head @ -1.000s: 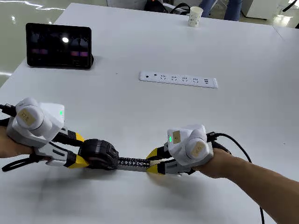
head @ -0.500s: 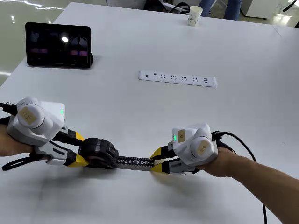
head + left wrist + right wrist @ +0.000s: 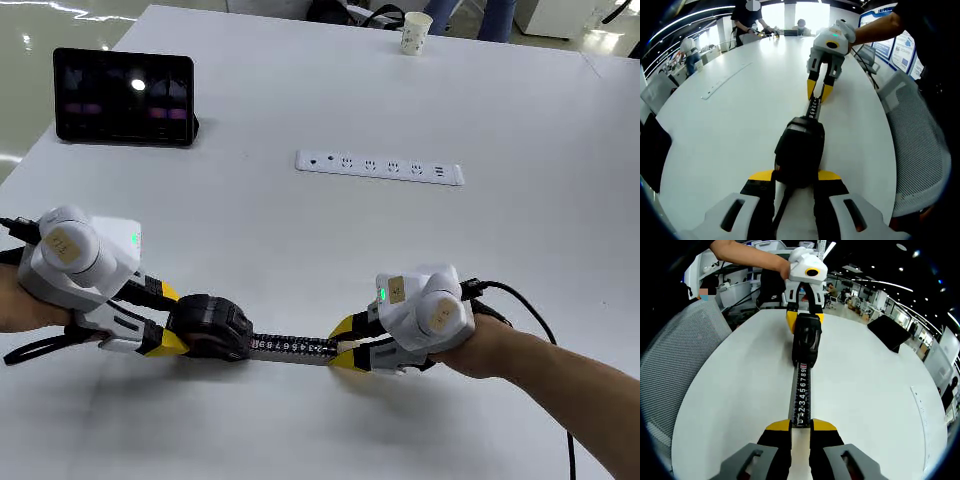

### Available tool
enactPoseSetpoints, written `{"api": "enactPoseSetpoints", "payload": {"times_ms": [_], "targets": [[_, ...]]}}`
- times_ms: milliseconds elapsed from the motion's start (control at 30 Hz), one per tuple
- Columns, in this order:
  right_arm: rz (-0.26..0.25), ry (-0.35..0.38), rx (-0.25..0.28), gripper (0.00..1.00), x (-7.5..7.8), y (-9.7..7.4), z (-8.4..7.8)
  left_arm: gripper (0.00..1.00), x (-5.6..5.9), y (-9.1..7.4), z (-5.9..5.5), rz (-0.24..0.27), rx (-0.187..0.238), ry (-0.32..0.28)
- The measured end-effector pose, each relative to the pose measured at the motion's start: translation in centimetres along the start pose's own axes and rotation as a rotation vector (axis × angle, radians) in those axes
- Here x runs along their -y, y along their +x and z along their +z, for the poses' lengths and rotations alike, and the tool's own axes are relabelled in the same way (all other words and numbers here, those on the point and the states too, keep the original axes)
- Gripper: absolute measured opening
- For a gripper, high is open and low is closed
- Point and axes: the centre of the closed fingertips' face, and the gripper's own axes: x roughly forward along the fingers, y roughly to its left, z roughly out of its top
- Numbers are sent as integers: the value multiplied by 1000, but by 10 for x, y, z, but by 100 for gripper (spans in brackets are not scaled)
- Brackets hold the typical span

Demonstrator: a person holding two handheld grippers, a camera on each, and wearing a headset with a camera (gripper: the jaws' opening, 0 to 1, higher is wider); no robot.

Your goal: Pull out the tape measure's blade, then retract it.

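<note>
Head view: the left gripper clamps the black tape measure by its case, jaws closed on either side. The right gripper pinches the end of the blade, which is extended a short way. The tape measure rests on the white table. A power strip and a tablet lie well beyond.

Bright, even light. Soft shadows are cast on the white table; glare is seen on the glossy floor. Gripper views are bent at edges.
</note>
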Motion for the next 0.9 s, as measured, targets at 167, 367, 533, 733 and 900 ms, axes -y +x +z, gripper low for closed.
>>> {"api": "enactPoseSetpoints", "payload": {"times_ms": [167,367,533,733,900], "targets": [[-1,2,-2,10,0,-2,-3,24,-1,0,-1,1,-11,4],[-1,6,-5,10,0,-5,-6,24,-1,0,-1,-1,-24,7],[1,10,-10,9,0,-8,-10,24,0,0,-1,0,-27,6],[2,18,-14,9,-1,-13,-14,24,0,0,-1,0,-30,6],[1,31,-18,9,0,-18,-19,24,0,0,-1,-1,-34,6]]}}
